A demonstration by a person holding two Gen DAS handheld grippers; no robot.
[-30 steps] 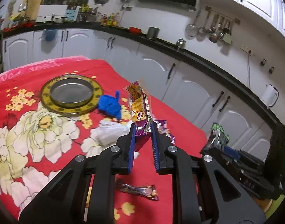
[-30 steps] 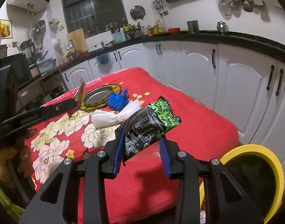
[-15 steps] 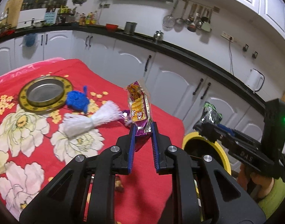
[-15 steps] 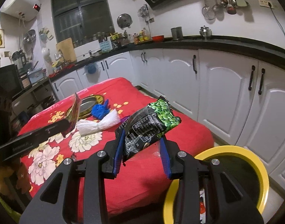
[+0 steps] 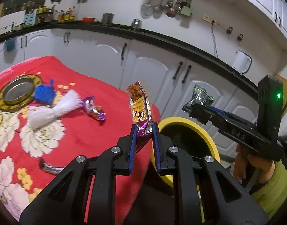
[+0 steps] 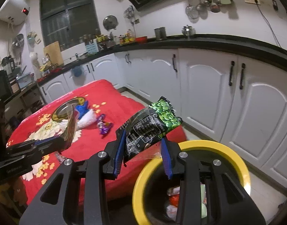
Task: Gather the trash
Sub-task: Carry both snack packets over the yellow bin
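The left gripper (image 5: pixel 144 129) is clamped on an upright purple-and-orange snack wrapper (image 5: pixel 140 105), at the edge of the red floral cloth (image 5: pixel 98 131), just beside the yellow-rimmed trash bin (image 5: pixel 205 133). The right gripper (image 6: pixel 143 146) pinches a black-and-green snack packet (image 6: pixel 152 125), poised above the bin's near rim; neither piece is dropped yet. Inside the bin some discarded items already lie, so collecting seems well under way. Left on the cloth: a crumpled purple candy wrapper (image 5: pixel 93 110) and a dark wrapper (image 5: pixel 49 166) near the front edge. The white tassel (image 5: pixel 53 110), blue yarn ball (image 5: pixel 44 93) and metal plate (image 5: pixel 17 92) probably are not trash.
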